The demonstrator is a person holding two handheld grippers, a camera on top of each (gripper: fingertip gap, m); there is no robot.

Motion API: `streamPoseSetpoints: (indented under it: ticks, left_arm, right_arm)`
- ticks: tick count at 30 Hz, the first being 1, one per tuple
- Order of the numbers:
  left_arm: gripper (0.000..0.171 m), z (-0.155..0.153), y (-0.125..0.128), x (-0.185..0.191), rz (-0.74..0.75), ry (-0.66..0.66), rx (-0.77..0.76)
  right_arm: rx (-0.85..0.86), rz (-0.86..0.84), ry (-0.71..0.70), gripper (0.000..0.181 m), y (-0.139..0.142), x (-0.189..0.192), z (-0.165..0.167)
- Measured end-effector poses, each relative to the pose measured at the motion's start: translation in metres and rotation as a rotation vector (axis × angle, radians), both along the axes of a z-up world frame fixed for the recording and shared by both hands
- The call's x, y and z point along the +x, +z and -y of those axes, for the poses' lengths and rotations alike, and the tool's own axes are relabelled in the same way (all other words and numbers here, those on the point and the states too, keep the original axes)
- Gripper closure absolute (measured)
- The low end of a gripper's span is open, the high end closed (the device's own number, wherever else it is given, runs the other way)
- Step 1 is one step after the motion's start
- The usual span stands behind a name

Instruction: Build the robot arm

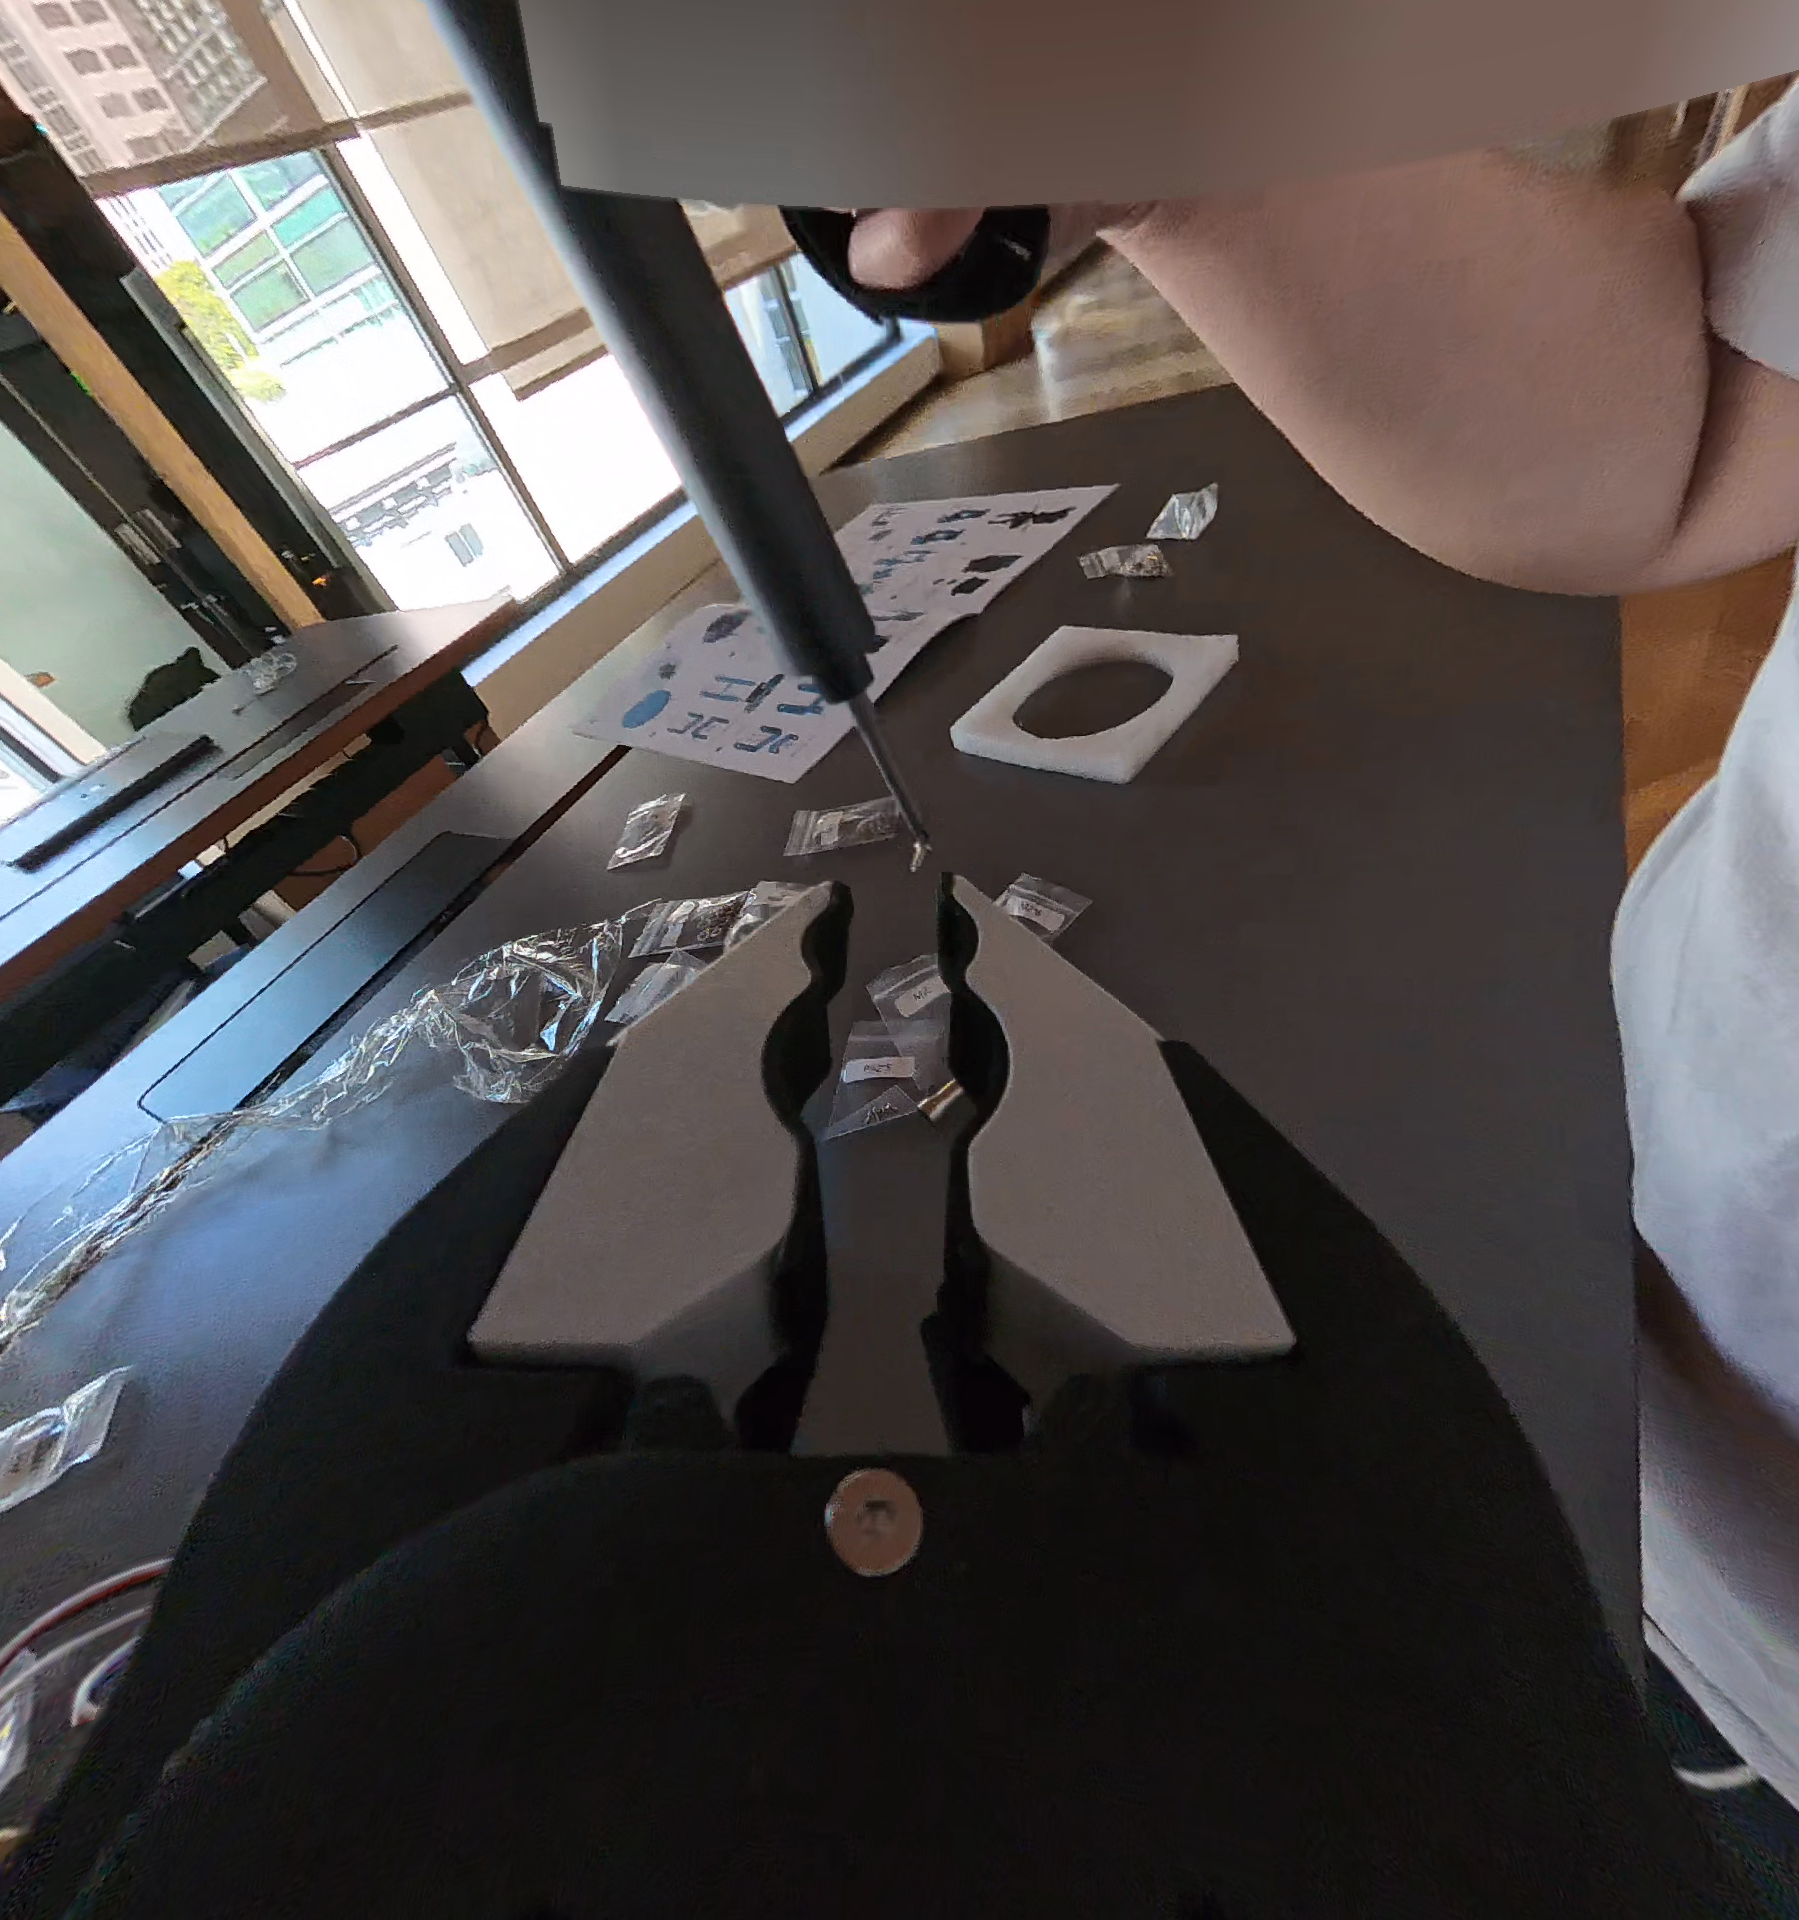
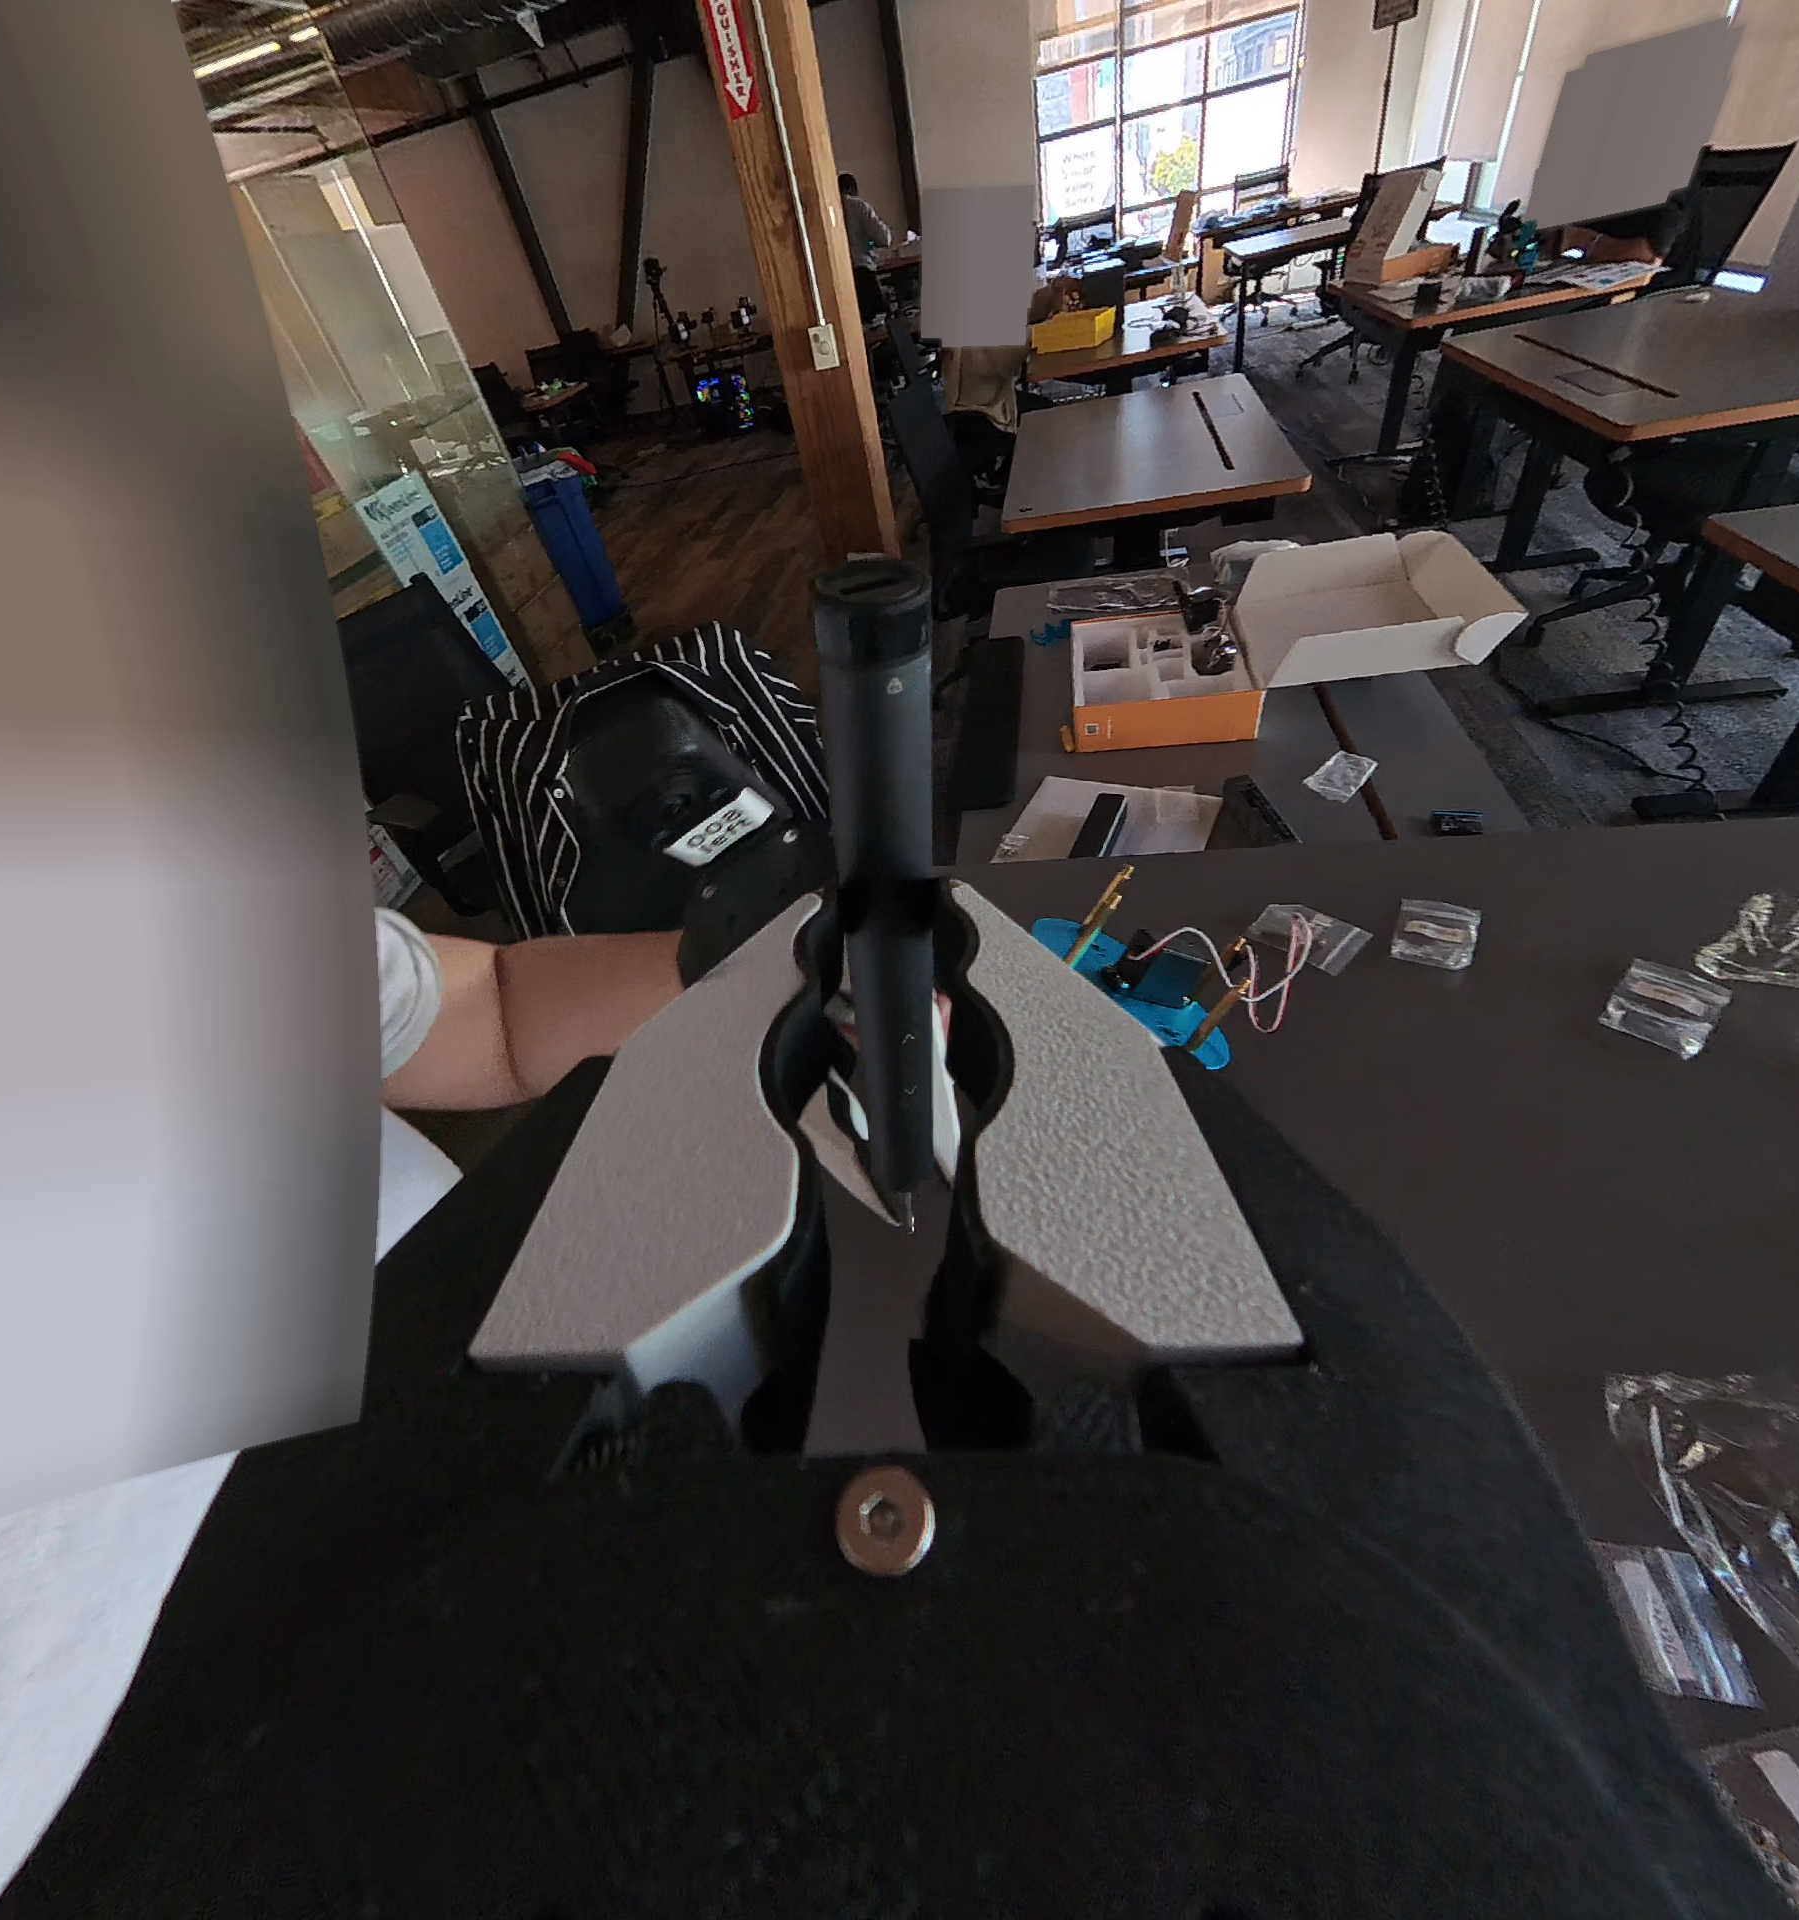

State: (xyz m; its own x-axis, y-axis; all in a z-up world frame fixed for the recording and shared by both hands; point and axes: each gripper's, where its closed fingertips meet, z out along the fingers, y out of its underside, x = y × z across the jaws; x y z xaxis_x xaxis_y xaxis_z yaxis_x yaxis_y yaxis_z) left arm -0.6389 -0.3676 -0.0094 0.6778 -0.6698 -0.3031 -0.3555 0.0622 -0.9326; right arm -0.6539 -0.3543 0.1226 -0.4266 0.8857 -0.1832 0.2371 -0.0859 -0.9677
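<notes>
Up close, the right gripper [image 2: 887,940] was clamped on a dark pen-shaped screwdriver [image 2: 874,831], its bit pointing back toward the camera. The left gripper [image 1: 895,894] hung with jaws slightly parted and empty, above small labelled bags [image 1: 900,1039]. Just ahead of its tips hovered the bit with a tiny screw [image 1: 919,854]; a jolt could probably shake it off among the bags. Farther out lay a white foam frame [image 1: 1097,696].

Screwdriver [image 1: 687,395] top cut off by blur patch; bag [image 1: 879,1070] contents too small to tell.
</notes>
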Motion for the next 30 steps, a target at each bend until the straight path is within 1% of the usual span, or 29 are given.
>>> streamPoseSetpoints:
  ticks: [2, 5, 7, 10, 15, 23, 30]
  left_arm:
    - [0.16, 0.007, 0.005, 0.002, 0.017, -0.076, -0.051]
    - [0.161, 0.016, 0.017, 0.007, 0.137, -0.182, -0.109]
    - [0.161, 0.018, 0.019, 0.009, 0.181, -0.22, -0.125]
    - [0.156, 0.015, 0.015, 0.007, 0.208, -0.22, -0.144]
    - [0.161, 0.018, 0.022, 0.009, 0.299, -0.294, -0.176]
    - [0.163, 0.023, 0.024, 0.018, 0.309, -0.344, -0.188]
    - [0.167, 0.022, 0.025, 0.021, 0.29, -0.335, -0.175]
  right_arm:
    - [-0.001, -0.008, 0.015, 0.165, 0.003, 0.003, 0.005]
    - [0.002, -0.023, 0.016, 0.166, 0.007, 0.007, 0.008]
    - [-0.001, -0.03, 0.02, 0.165, 0.01, 0.009, 0.009]
    - [-0.013, -0.04, 0.028, 0.165, 0.015, 0.012, 0.011]
    - [-0.005, -0.058, 0.039, 0.165, 0.02, 0.014, 0.016]
    - [-0.01, -0.067, 0.053, 0.166, 0.024, 0.017, 0.02]
    - [-0.005, -0.069, 0.056, 0.165, 0.024, 0.017, 0.02]
